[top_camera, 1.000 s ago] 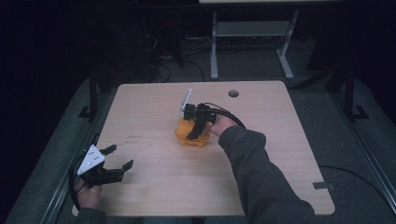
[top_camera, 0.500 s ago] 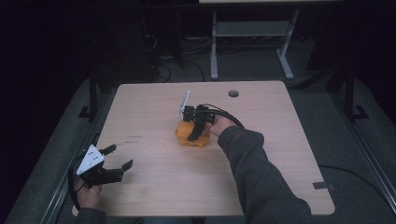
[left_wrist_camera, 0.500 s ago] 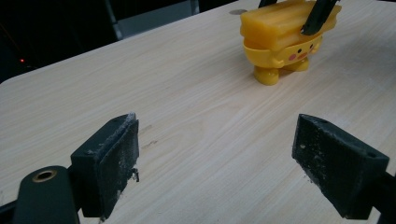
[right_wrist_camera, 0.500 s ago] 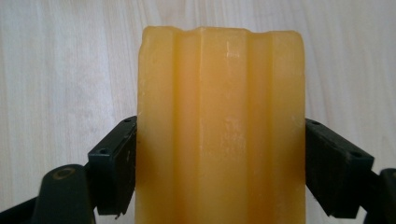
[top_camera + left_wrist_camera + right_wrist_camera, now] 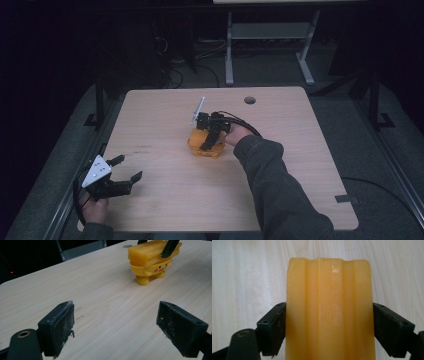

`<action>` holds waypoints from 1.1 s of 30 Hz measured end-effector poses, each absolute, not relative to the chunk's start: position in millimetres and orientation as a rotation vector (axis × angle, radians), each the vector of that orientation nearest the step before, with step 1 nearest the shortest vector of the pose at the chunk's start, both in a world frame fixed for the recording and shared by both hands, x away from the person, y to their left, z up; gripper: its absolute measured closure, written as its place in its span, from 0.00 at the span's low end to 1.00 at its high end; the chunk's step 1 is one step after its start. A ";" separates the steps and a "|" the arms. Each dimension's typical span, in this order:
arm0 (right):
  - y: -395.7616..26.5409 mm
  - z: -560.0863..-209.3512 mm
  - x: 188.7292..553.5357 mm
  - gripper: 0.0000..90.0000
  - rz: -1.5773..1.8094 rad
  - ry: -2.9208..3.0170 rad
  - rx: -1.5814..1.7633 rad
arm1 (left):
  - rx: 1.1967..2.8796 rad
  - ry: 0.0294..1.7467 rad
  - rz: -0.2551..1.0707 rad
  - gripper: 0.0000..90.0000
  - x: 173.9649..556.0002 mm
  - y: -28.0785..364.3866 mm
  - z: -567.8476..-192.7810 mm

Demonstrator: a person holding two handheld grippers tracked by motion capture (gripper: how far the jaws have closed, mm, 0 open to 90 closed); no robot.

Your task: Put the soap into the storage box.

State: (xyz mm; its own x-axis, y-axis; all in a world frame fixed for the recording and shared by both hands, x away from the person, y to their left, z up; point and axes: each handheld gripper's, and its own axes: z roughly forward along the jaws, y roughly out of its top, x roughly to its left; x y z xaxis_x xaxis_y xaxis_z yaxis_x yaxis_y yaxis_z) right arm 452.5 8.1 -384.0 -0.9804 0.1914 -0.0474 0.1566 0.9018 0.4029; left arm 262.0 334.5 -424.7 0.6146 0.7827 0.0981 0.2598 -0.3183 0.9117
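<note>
The right claw (image 5: 206, 145) squeezes the ridged yellow lid (image 5: 328, 307) on both sides. From the left gripper view, this lid sits on a yellow duck box (image 5: 150, 268) in the middle of the tabletop (image 5: 165, 115). The left claw (image 5: 125, 168) gapes wide, holding nothing, near the front left edge, well apart.

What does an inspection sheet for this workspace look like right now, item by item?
Surface: light wooden table, faint dark scuff near its left side.
Job's things: yellow ridged block sitting on a yellow duck-faced toy.
Clutter: nothing seen.
Grippers: right tool closed on the block's two sides; left tool open, holding nothing, low over the table's near left.
Cables: black cable trailing from the right tool.
Surroundings: dark room, grey metal stand behind the table.
</note>
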 end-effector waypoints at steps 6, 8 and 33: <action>2.6 -381.3 450.4 0.18 0.613 2.977 0.283 | 1.869 0.837 0.675 0.15 262.0 334.1 -424.9; -0.4 -380.1 450.2 0.18 0.630 2.971 0.301 | 1.870 0.835 0.675 0.15 261.9 333.9 -424.8; -8.0 -383.8 450.4 0.21 0.644 2.958 0.312 | 1.878 0.827 0.677 0.15 261.9 334.3 -424.6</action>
